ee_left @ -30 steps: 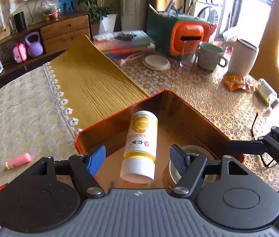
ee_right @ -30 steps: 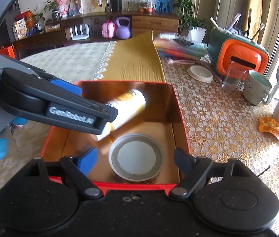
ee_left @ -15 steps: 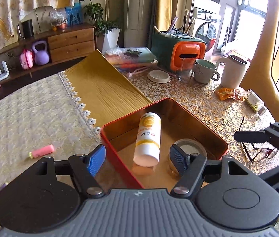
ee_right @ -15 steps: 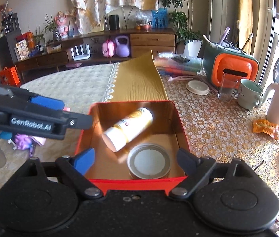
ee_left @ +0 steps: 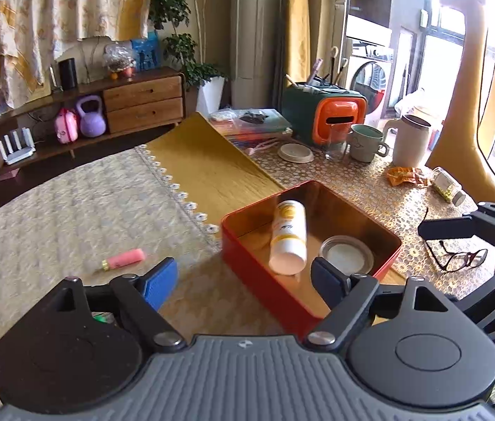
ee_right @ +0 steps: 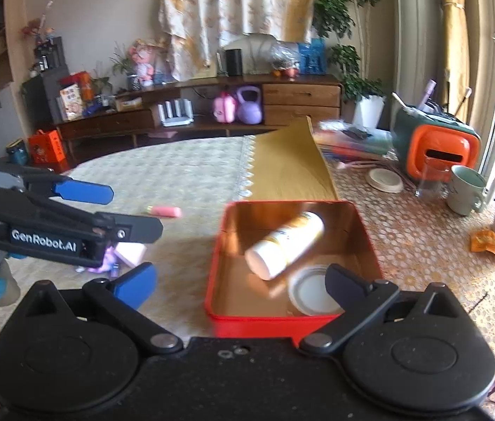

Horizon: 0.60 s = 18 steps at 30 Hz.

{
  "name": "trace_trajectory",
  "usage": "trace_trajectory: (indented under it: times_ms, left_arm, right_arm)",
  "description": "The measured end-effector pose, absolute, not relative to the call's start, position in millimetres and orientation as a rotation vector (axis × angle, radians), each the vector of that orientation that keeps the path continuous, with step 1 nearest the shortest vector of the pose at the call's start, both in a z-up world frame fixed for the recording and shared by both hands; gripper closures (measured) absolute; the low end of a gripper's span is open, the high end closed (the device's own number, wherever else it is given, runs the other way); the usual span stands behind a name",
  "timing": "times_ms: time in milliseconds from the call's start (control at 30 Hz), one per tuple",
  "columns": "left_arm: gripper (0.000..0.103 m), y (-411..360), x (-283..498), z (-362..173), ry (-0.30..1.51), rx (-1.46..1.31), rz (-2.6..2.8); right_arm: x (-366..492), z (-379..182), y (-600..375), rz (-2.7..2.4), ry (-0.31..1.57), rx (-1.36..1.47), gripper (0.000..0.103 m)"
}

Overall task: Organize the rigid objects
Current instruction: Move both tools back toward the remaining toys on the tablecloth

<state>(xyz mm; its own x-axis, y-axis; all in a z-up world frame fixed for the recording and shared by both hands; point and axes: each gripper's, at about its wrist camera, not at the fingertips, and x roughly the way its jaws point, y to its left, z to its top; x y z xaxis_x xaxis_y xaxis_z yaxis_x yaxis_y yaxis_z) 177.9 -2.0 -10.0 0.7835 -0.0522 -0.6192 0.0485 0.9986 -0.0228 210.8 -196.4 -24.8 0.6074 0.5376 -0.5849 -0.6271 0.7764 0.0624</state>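
Both grippers have pulled back & up from the red tin (ee_left: 265, 277) since 1 s ago, so more table shows. L gripper (ee_left: 244, 279) hangs w/ jaws spread, nothing held; R gripper (ee_right: 240, 280) likewise agape & empty. White-yellow bottle (ee_left: 287, 242) lies on its side inside the tin, round lid (ee_left: 346, 254) just beside it; pink marker (ee_left: 124, 258) lies on the cloth, left of the tin & apart.

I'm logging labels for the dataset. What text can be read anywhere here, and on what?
"GenRobot.AI": white lettering on the side of the left gripper, seen from the right wrist.
The print on the white and yellow bottle in the red tin: too blurred to read.
The boxes on the far shelf: too small.
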Motion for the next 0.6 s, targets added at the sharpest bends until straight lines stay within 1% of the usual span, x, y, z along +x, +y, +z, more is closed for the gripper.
trace_trajectory:
  times_ms: [267,333,600]
  left_arm:
    - [0.019,32.4,144.1,-17.4,0.662,-0.053,0.000]
    - [0.017,42.2,136.9,-19.6,0.659,-0.064,0.023]
    - [0.016,86.9,113.5,-31.8,0.649,-0.098,0.147]
  right_arm:
    - [194.4,-23.4,-178.2,0.765,0.602,-0.116,0.000]
    - [190.4,-24.4,-171.2,0.780,0.600,-0.111,0.000]
    - [182.6,-34.5,-147.1,0.806,0.615,-0.118,0.000]
